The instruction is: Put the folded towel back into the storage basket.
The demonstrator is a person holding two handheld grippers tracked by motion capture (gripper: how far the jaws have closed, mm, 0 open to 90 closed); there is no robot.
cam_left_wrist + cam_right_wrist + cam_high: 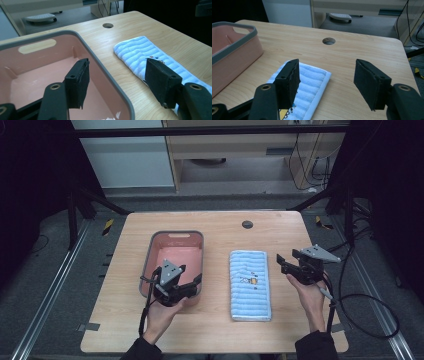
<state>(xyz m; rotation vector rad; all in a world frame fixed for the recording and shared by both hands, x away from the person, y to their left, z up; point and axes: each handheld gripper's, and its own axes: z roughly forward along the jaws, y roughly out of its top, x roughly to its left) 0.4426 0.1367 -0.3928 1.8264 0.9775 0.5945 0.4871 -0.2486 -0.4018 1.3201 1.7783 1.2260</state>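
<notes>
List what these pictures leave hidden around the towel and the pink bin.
- Pink bin: its near floor, high view, covered by the left gripper.
- Blue towel: the small printed motif, too small in the high view, cut off by the frame edge in the right gripper view.
- Towel's near end, left gripper view: behind a jaw.

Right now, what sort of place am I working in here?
Probably a lab or recording workstation, not a home: a bare wooden table with a cable hole, dark metal frame rails around it, and loose cables on the grey floor behind. On the table, a pink bin and blue towel.
</notes>
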